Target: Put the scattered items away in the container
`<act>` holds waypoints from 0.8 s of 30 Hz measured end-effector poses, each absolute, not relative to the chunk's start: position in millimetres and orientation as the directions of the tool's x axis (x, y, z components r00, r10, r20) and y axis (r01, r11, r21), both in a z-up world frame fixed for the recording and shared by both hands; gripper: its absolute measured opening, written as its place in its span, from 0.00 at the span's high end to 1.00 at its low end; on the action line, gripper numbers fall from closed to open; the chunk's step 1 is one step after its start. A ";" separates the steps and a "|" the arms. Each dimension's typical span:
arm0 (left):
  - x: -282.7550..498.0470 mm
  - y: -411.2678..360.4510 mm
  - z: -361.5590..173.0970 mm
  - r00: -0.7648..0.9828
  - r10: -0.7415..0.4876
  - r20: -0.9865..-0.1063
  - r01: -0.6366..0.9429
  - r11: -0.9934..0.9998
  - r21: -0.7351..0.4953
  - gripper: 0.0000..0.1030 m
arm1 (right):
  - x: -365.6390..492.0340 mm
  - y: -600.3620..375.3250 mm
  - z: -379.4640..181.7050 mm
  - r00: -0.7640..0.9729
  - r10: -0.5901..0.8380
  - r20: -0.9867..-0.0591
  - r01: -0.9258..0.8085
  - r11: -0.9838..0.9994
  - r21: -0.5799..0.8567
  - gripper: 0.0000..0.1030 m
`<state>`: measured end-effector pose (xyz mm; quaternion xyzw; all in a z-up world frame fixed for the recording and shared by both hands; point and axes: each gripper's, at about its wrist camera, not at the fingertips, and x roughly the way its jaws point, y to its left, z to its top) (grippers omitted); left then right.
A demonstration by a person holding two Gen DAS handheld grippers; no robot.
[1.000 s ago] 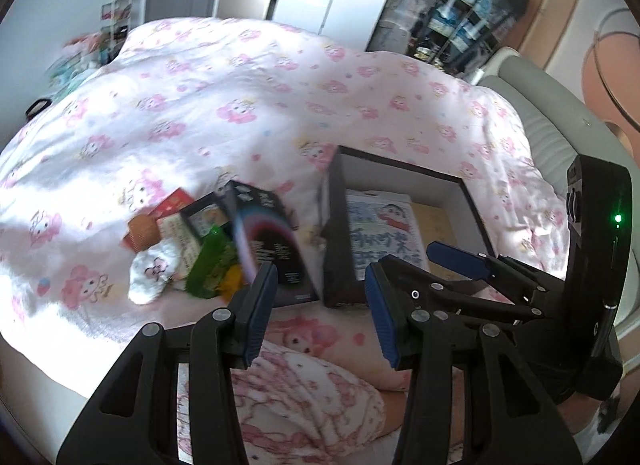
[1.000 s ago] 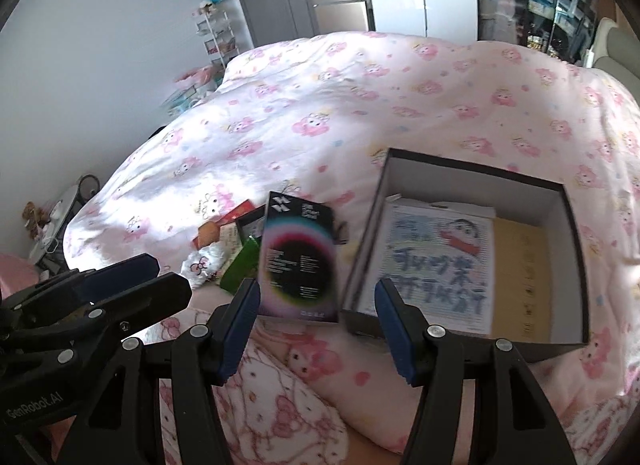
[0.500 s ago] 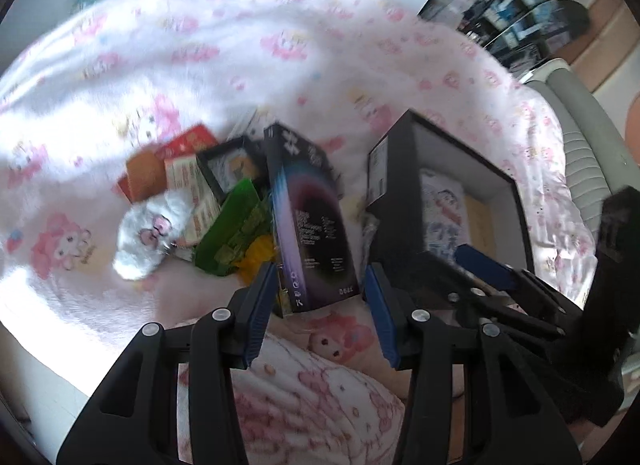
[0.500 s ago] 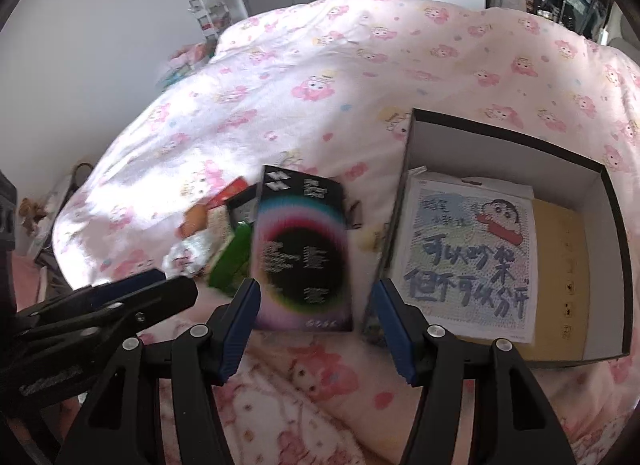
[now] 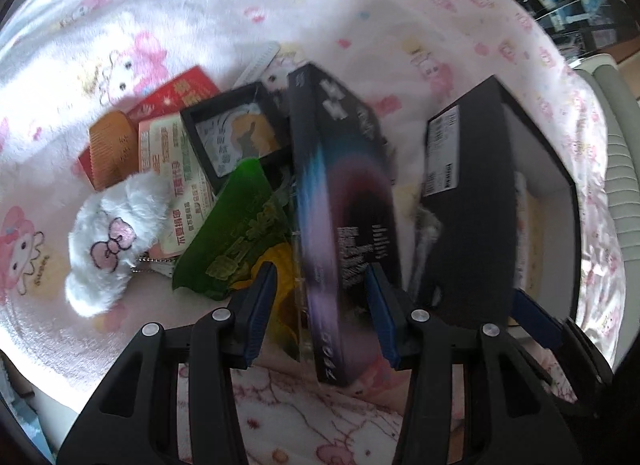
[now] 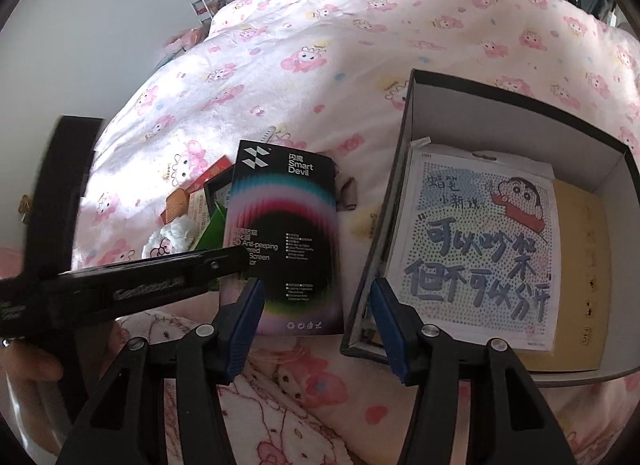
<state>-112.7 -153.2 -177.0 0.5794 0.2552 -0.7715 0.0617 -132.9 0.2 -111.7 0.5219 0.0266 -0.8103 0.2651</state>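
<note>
Left gripper [image 5: 320,309] fingers [image 5: 258,313] spread but just been narrowing, straddling the near end of the black screen-protector box [image 5: 344,201]; pads not pressing yet, so nothing gripped. Right gripper [image 6: 316,323] also parted, jaws just been closing in, empty; its left finger sits low in front of that same box [image 6: 286,241], its right finger [image 6: 390,329] over the near corner of the open black container [image 6: 404,169].

Outward from the left fingers: green packet [image 5: 236,225] and something yellow just to the left, touching the box's side. Further left, white plush keychain [image 5: 112,237], a printed card [image 5: 176,181], brown comb [image 5: 110,149], red envelope [image 5: 176,93], small black framed picture [image 5: 236,137]. All on the pink cartoon-print bedspread [image 5: 200,5]. Container just right of the box, already holding a cartoon dot-print sheet [image 6: 476,249] on a yellowish pad.

Step, I'd judge: reach-to-grasp on the screen-protector box, first of the pile. Next calls for clamping across its thin sides, lifting clear of the green packet, carrying right over the container wall, laying it flat on the sheet. The right gripper looks crowded; it should keep out of the way.
</note>
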 end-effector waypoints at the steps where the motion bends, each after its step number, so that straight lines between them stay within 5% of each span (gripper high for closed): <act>1: -113.4 -153.2 -180.2 -0.322 0.218 -0.921 0.384 -0.859 -0.337 0.68 | -133.3 0.5 -112.3 -0.312 -0.404 -0.860 0.456 -0.858 0.237 0.50; 13: -80.3 -185.2 -147.7 -0.434 0.269 -0.860 0.370 -0.817 -0.442 0.77 | -124.8 -7.5 -104.6 -0.314 -0.373 -0.873 0.471 -0.860 0.198 0.48; 20: -62.7 -214.3 -145.0 -0.475 0.301 -0.827 0.383 -0.775 -0.503 0.77 | -106.5 -18.6 -64.9 -0.452 -0.413 -0.791 0.501 -0.851 0.157 0.48; 24: -60.3 -220.4 -149.6 -0.477 0.308 -0.823 0.385 -0.769 -0.511 0.76 | -118.7 -46.9 -99.7 -0.271 -0.445 -0.854 0.564 -0.792 0.233 0.48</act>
